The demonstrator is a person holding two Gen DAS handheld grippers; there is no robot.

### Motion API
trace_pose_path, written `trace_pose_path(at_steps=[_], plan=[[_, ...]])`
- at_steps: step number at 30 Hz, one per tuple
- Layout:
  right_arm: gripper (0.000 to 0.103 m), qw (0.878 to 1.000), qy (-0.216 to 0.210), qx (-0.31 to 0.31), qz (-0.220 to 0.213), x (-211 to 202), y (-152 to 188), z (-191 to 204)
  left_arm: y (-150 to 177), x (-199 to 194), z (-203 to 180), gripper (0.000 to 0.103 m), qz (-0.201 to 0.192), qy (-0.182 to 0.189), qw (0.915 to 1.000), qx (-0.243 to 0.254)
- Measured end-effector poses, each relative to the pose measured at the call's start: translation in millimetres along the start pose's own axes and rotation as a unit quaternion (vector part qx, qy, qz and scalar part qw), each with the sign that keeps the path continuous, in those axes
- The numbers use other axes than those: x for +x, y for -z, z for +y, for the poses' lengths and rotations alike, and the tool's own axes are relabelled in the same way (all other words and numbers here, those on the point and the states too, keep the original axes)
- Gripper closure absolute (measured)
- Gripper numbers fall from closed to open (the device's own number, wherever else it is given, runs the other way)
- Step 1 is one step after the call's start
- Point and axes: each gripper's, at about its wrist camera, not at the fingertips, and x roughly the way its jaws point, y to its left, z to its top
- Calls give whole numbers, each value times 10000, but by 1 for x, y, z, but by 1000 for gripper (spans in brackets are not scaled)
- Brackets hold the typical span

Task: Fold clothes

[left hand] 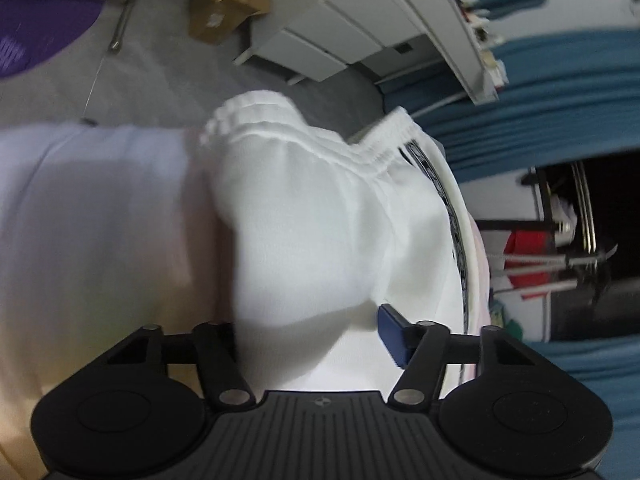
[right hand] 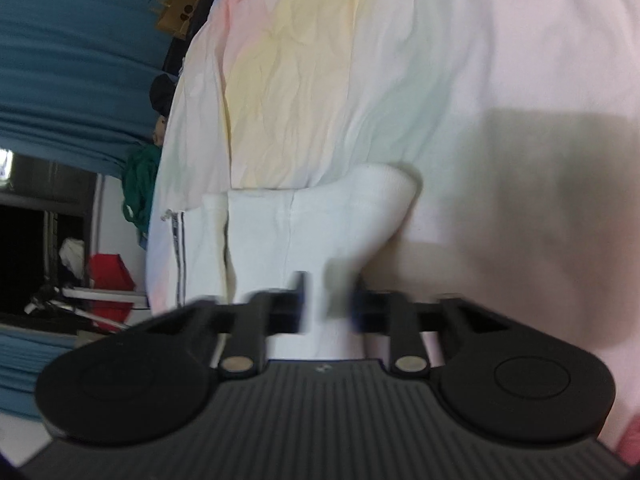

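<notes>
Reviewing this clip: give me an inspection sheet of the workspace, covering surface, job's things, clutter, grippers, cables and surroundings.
Surface: pastel striped bedsheet, wrinkled.
Job's things: white garment with a gathered elastic waistband, bunched, not flat; its ribbed cuff shows in the right wrist view.
Clutter: nothing seen on the sheet besides the garment.
Grippers: left gripper has cloth between its jaws, grip unclear; right gripper is shut on the white garment, blurred.
Cables: thin wire on the grey floor.
Surroundings: cardboard box, white drawer unit, blue curtain, red object.
</notes>
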Motion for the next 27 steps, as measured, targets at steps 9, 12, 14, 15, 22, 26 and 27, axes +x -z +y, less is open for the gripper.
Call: trace_pose_path(at_steps=[9, 12, 14, 15, 22, 26, 27], plan=[[97, 9964, -608, -241, -543, -35, 13, 8, -5, 3, 15, 59, 205, 253, 9985, -430], [97, 9956, -617, -286, -648, -39, 17, 9, -5, -3, 17, 55, 190, 273, 9987, -390], [97, 9952, -569, -353, -711, -40, 20, 11, -6, -9, 16, 53, 65, 190, 9993, -322], [97, 9950, -545, -387, -742, -41, 22, 11, -7, -9, 14, 53, 30, 144, 9996, -246], [97, 9935, -289, -625, -910, -41, 29, 16, -7, -9, 3, 79, 81, 72, 9998, 159], [97, 9932, -382, -614, -908, -52, 34, 16, -7, -15, 1, 90, 4, 179, 9994, 291], [97, 9930, -433, -602, -920, -56, 36, 17, -8, -19, 0, 90, -31, 188, 9992, 343]])
